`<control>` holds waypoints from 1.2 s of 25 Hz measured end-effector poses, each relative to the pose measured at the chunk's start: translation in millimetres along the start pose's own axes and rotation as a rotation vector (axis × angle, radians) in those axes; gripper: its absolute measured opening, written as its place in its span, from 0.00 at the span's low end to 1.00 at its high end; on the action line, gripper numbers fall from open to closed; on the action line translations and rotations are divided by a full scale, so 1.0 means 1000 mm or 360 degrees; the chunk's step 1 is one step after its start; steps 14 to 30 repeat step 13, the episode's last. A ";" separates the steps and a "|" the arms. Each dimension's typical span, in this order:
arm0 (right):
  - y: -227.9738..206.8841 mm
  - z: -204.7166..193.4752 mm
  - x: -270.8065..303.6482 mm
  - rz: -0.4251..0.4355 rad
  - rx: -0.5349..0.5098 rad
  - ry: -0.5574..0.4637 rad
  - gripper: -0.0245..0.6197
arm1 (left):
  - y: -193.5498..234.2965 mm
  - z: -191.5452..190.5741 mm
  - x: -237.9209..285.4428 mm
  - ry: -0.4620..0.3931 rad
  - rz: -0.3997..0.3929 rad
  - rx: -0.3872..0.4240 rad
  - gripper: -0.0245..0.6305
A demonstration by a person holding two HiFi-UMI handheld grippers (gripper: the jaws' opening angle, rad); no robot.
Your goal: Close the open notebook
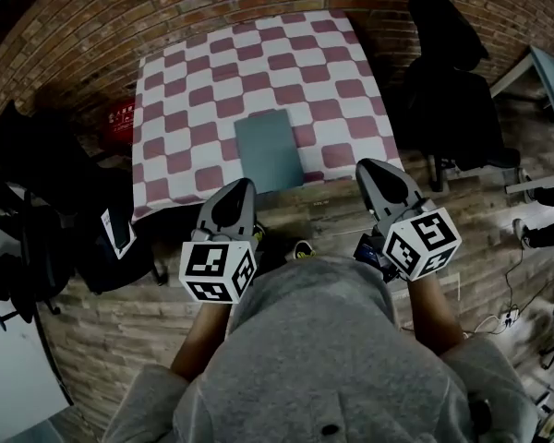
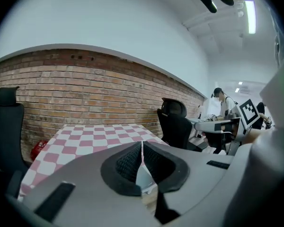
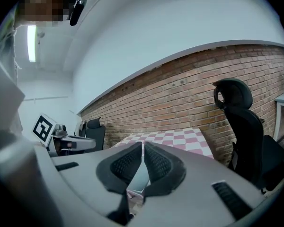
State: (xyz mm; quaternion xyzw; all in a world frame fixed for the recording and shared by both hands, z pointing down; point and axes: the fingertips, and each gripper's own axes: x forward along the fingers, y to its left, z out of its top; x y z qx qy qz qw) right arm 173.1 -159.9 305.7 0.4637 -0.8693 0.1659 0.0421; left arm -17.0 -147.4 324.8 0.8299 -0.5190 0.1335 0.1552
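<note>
A grey-green notebook [image 1: 270, 150] lies closed and flat near the front edge of the table with the red-and-white checked cloth [image 1: 185, 81]. Both grippers hang in front of that edge, off the table and pointing towards it. My left gripper [image 1: 243, 185] is just left of the notebook's near corner, and my right gripper [image 1: 370, 167] is to its right. In the left gripper view the left gripper [image 2: 142, 145] has its jaws together with nothing between them. The right gripper [image 3: 143, 145] looks the same in its own view. A pale sliver of the notebook [image 3: 137, 179] shows below the pads.
Black office chairs stand left [image 1: 37, 169] and right [image 1: 452, 90] of the table. A red object [image 1: 120, 118] sits on the brick floor by the table's left side, a phone-like slab [image 1: 118, 231] lies on the left chair, and cables [image 1: 508, 317] trail at the right.
</note>
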 end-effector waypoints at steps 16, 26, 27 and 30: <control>0.001 0.000 0.007 0.0008 0.0023 -0.0016 0.09 | 0.002 0.001 0.004 0.0003 0.0000 -0.0036 0.07; 0.001 0.000 0.007 0.0008 0.0023 -0.0016 0.09 | 0.002 0.001 0.004 0.0003 0.0000 -0.0036 0.07; 0.001 0.000 0.007 0.0008 0.0023 -0.0016 0.09 | 0.002 0.001 0.004 0.0003 0.0000 -0.0036 0.07; 0.001 0.000 0.007 0.0008 0.0023 -0.0016 0.09 | 0.002 0.001 0.004 0.0003 0.0000 -0.0036 0.07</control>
